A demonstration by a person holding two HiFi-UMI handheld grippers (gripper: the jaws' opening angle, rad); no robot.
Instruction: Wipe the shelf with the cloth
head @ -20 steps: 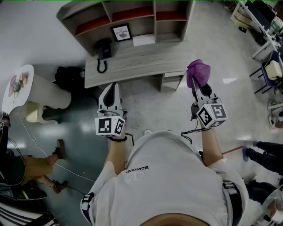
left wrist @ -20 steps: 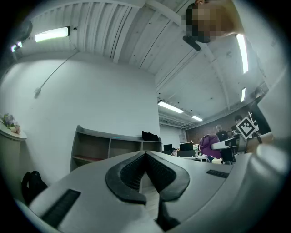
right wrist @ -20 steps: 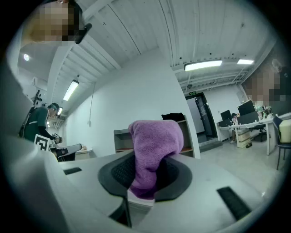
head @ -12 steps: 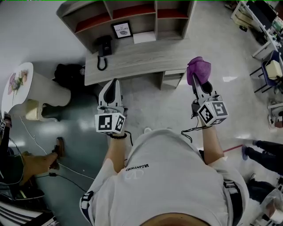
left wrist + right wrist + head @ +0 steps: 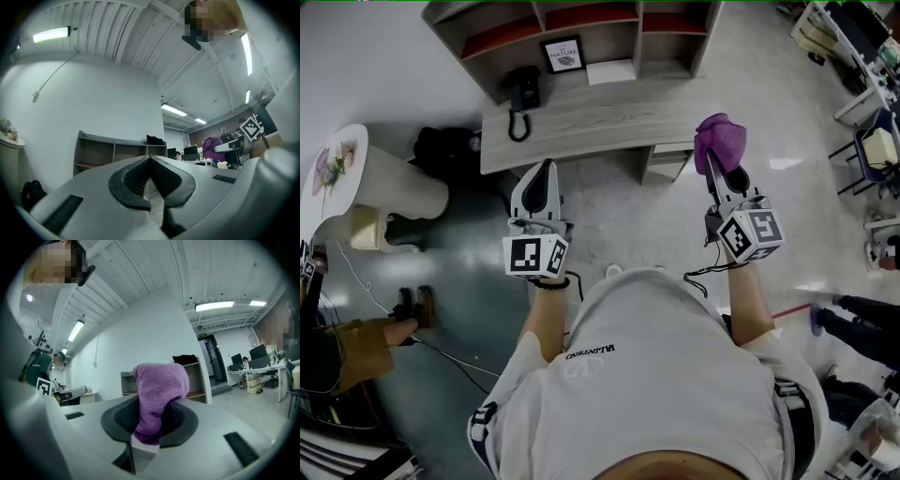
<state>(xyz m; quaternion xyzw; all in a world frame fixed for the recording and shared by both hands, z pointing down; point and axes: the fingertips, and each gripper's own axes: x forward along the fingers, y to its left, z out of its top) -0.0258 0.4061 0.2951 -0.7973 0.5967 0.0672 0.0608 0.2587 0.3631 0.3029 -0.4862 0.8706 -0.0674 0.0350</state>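
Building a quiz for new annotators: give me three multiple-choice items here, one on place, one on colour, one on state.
1. Where is the telephone?
A. on the desk
B. on the floor
C. on a chair

2. What colour is the cloth?
A. green
B. purple
C. white

3. How are the left tool's jaws?
A. wide apart
B. shut on the cloth
C. together, empty

Answers: 1 A, it sits on the desktop; 2 B, purple, gripped by the right tool; 3 C, its pads meet with nothing between.

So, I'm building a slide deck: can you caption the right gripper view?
The purple cloth clamped in the right tongs, with the shelf ahead.
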